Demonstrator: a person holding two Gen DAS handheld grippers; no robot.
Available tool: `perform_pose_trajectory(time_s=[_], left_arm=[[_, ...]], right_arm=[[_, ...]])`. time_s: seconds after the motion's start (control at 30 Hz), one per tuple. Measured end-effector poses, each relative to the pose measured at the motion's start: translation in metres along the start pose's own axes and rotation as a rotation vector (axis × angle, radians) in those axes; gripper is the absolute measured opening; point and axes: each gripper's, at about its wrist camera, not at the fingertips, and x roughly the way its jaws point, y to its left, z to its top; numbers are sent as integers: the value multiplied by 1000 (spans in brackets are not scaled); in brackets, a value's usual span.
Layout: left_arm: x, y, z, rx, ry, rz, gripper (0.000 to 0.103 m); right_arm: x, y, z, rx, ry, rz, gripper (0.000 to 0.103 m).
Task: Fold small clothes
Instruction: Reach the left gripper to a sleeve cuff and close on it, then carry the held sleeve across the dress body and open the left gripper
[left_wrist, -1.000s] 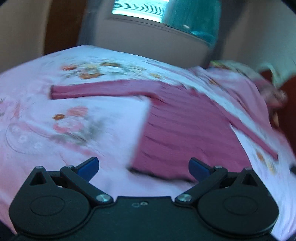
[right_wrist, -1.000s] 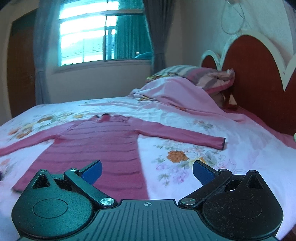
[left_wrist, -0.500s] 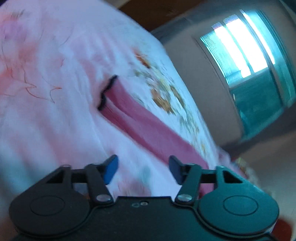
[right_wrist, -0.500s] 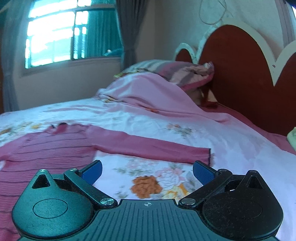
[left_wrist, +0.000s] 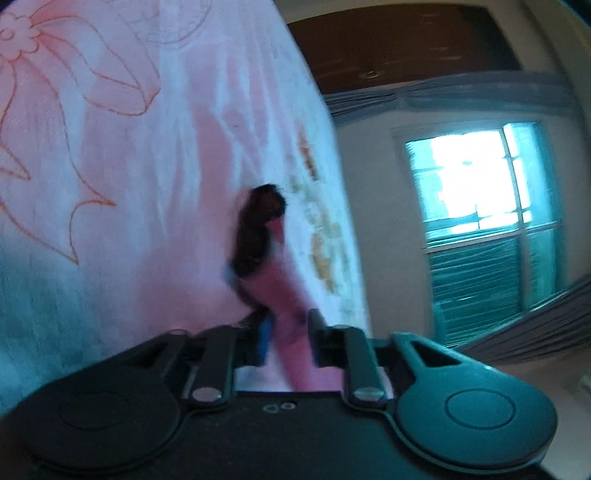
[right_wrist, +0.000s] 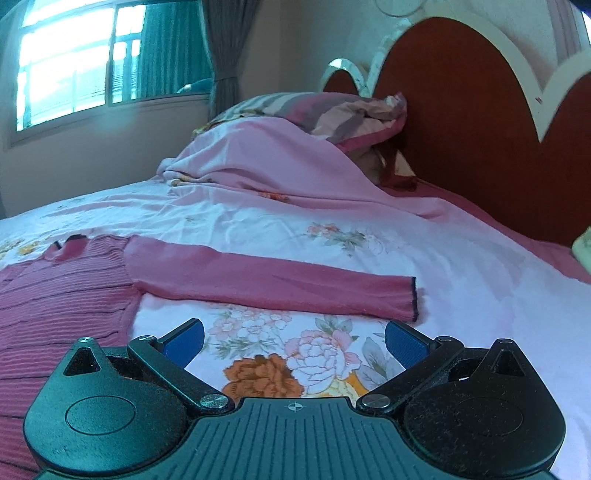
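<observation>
A pink ribbed sweater (right_wrist: 62, 302) lies flat on the flowered bedsheet (right_wrist: 280, 236). Its right sleeve (right_wrist: 273, 284) stretches out to the right, cuff (right_wrist: 413, 298) dark-edged. My right gripper (right_wrist: 293, 338) is open and empty, low over the sheet just in front of that sleeve. In the tilted left wrist view my left gripper (left_wrist: 286, 332) is shut on the sweater's left sleeve (left_wrist: 286, 295), near its dark cuff (left_wrist: 258, 229), which sticks up beyond the fingers.
A pink blanket (right_wrist: 280, 162) and striped pillows (right_wrist: 332, 114) are heaped at the red and white headboard (right_wrist: 472, 122). A window (right_wrist: 74, 62) with curtains is behind the bed. Flowered sheet (left_wrist: 110, 166) fills the left of the left wrist view.
My left gripper swung to the left sleeve's cuff end, tilted, and closed on the sleeve. My right gripper moved right and down toward the right sleeve, staying open.
</observation>
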Motion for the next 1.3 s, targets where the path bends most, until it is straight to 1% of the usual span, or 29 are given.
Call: perform_pose_trajectory(time_s=[0.07,0.13,0.23,0.33,0.4,0.5,0.57,0.67,0.73,0.77,0.83,0.87,0.9,0.93,0.97,1.0,1.03,1.07,1.1,1.13,1.17,1.23,1.3], left_arm=[[-7,1,-1,-7,-18,-21,35],[-9,-2,-4,3,-23,-22,42],[-7,-5,-5,30,-27,-2,43],[-1,-12,-6,27,-9,44,43],[-6,-17,-9,24,-11,73,43],[-1,-29,-14,61,-28,156,43],[7,-33,-12,49,-45,190,43],[22,-35,0,26,-53,197,44],[28,-35,9,4,-46,179,43],[26,-33,11,-15,-50,163,42],[17,-27,10,-7,-66,124,31],[13,-22,7,8,-70,135,25],[14,-18,7,15,-68,157,10],[16,-15,9,28,-61,175,9],[18,-14,9,50,-56,169,8],[21,-18,11,96,-49,173,6],[25,-25,12,139,-37,190,5],[25,-35,11,173,-44,189,5],[23,-50,9,216,-66,138,5],[22,-67,4,274,-73,103,5],[25,-89,-3,355,-74,80,5],[38,-134,-23,480,-50,11,5],[58,-179,-55,615,-18,-35,5]], right_arm=[[3,-4,-2,6,6,1,103],[5,-6,-4,-7,11,-2,103],[6,-9,-8,-10,21,-3,103],[6,-10,-11,-2,32,-9,103],[3,-11,-12,6,24,-6,103],[3,-7,-13,-2,25,-6,103],[3,-3,-13,-1,34,5,103],[-2,4,-11,-15,17,18,103],[-5,8,-9,-29,2,20,103],[-6,8,-8,-33,-6,20,103],[-6,7,-8,-33,-16,18,103],[-4,5,-8,-30,-17,15,103],[-1,2,-9,-29,-11,10,103],[3,0,-9,-29,-1,4,103],[7,-2,-10,-27,7,-1,103],[11,-6,-11,-26,6,-5,103],[14,-9,-12,-28,4,-11,103],[19,-12,-13,-32,7,-18,103],[23,-17,-14,-34,11,-27,103],[27,-21,-14,-33,9,-36,103],[31,-27,-14,-30,7,-46,103],[41,-38,-14,-18,11,-65,103],[49,-49,-14,4,15,-81,103]])
